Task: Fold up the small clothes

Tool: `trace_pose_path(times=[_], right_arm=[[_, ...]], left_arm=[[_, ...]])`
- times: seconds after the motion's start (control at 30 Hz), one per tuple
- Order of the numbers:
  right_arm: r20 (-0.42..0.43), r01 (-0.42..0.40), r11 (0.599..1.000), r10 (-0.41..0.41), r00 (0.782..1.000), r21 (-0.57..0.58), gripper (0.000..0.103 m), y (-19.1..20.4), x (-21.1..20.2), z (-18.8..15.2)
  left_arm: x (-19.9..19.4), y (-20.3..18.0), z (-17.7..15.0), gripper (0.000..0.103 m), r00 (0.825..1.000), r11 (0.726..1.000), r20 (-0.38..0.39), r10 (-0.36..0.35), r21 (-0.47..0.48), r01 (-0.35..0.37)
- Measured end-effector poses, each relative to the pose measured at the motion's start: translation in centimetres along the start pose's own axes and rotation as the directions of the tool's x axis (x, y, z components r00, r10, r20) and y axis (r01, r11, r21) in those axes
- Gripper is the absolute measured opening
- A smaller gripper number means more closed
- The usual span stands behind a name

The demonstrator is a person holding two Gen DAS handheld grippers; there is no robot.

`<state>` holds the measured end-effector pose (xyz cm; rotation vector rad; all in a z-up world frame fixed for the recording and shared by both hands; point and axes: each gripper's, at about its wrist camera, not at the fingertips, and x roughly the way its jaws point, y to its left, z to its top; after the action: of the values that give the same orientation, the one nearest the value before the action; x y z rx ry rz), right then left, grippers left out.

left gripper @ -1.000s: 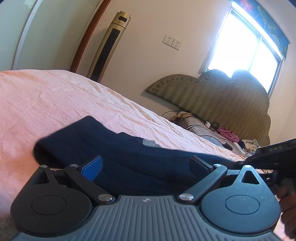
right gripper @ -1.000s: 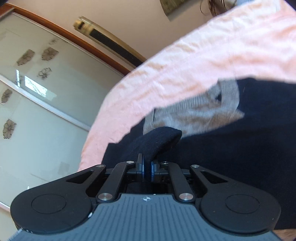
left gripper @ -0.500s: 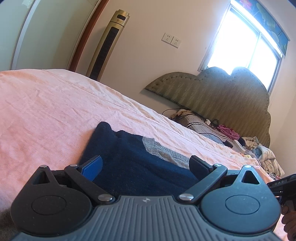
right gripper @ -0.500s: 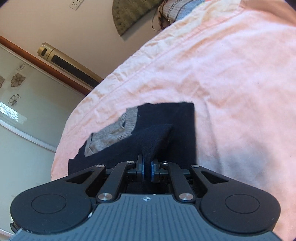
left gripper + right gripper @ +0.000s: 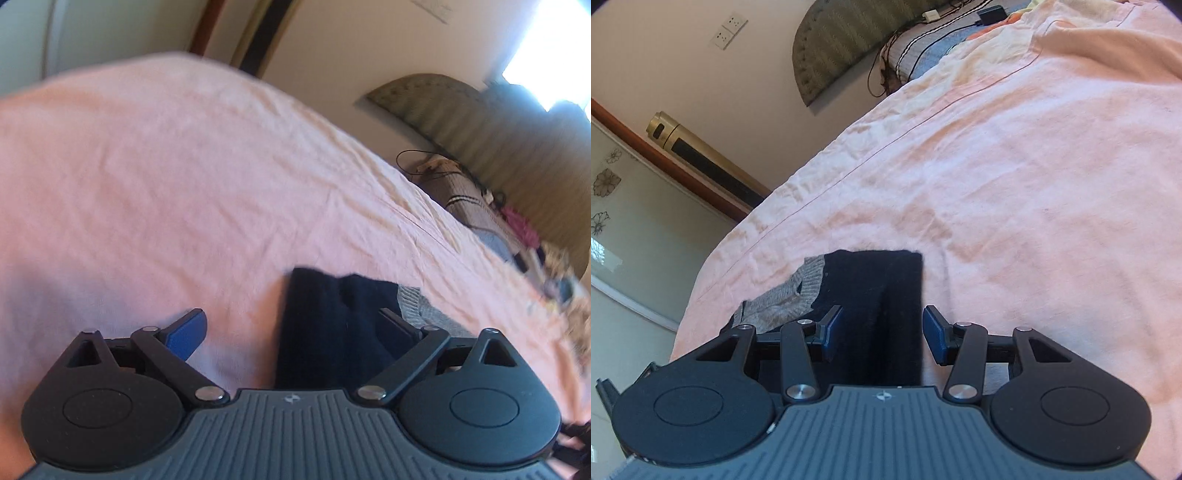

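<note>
On the pink bed (image 5: 1015, 184) | navy sweater (image 5: 882, 317) lies folded | right gripper (image 5: 882, 328) fingers wide, empty | left gripper (image 5: 291, 332) wide too | next: press the fold flat, square the edges.

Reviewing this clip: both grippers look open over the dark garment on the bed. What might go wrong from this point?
1. The navy sweater lies in a narrow fold on the pink bedsheet; with the right gripper open, the folded panel may spring open.
2. The left gripper view is motion-blurred; a fast regrasp might pinch the sheet too.
3. The grey collar looks bunched, so the fold may end uneven.
</note>
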<state>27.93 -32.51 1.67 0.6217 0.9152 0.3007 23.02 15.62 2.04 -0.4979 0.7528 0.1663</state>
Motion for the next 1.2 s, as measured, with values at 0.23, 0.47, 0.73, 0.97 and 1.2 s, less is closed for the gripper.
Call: trace_pose_path(times=[0.23,0.47,0.73,0.97,1.2], right_arm=[[0.036,0.088,0.987,-0.084,0.996,-0.136,0.016,1.0,0.6,-0.8],[0.077,0.062,0.994,-0.055,0.996,-0.088,0.05,0.5,-0.6,-2.1],[0.064,0.13,0.918,-0.114,0.991,-0.374,0.061,3.1,-6.5,-8.2],[0.063,0.212,0.833,-0.21,0.976,-0.511,0.02,4.1,-5.9,-12.1],[0.035,0.19,0.858,-0.197,0.98,-0.477,0.017,3.5,-7.0,-11.9]], left_arm=[[0.6,-3.4,-1.9,0.006,0.986,0.932,0.078,0.15,0.32,-0.168],[-1.3,-3.0,-3.1,0.008,0.961,0.869,0.184,0.208,0.417,-0.268],[-8.3,0.3,-8.7,0.032,0.991,0.863,0.096,0.093,0.49,-0.128],[-8.5,-1.3,-10.7,0.032,0.981,0.793,0.151,0.118,0.581,-0.185],[-10.5,-1.6,-10.9,0.033,0.988,0.75,0.142,0.064,0.646,-0.142]])
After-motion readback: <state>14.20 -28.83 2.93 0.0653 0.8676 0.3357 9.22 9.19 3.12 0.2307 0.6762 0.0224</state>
